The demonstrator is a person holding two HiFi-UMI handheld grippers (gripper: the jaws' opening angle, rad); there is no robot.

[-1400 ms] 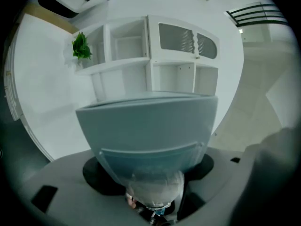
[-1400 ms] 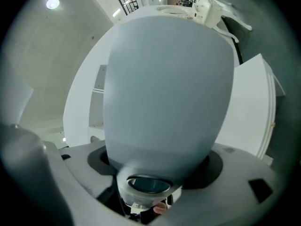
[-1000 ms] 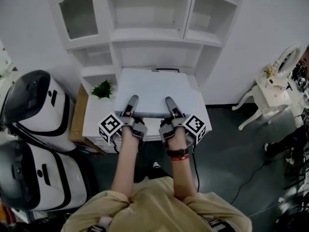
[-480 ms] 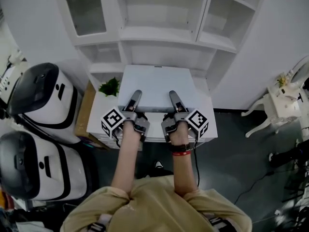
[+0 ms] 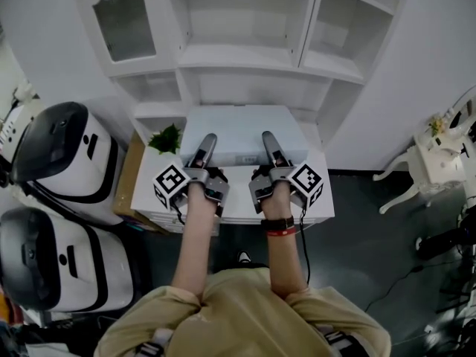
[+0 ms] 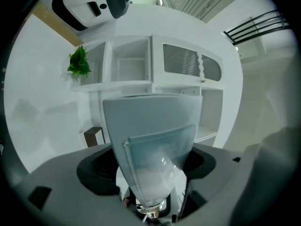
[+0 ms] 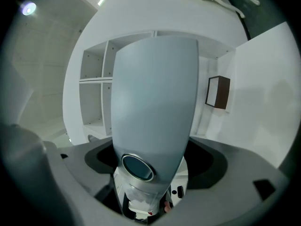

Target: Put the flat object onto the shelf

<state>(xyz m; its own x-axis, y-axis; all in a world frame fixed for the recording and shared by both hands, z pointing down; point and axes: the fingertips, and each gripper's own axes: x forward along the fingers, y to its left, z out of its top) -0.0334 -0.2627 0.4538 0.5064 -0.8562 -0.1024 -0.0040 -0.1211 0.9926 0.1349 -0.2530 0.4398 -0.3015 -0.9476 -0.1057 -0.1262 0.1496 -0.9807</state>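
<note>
The flat object (image 5: pixel 242 127) is a pale grey, thin box held level in front of the white shelf unit (image 5: pixel 245 54). Its far edge reaches the foot of the shelf's lowest middle compartment. My left gripper (image 5: pixel 206 146) clamps its near edge on the left, and my right gripper (image 5: pixel 269 146) clamps it on the right, one jaw above and one below. Both pairs of jaws have just been opening wider, with the object still between them. In the left gripper view the flat object (image 6: pixel 150 121) shows a clear pocket. In the right gripper view the flat object (image 7: pixel 155 93) hides most of the shelf.
A low white table (image 5: pixel 238 205) stands under my hands, with a small green plant (image 5: pixel 165 137) at its back left corner. Two large white-and-black machines (image 5: pixel 56 143) stand at the left. An ornate white side table (image 5: pixel 435 151) is at the right on the dark floor.
Both grippers have carried the flat object away from me toward the shelf. Its far edge now meets the foot of the shelf, and more of the low table shows under my wrists.
</note>
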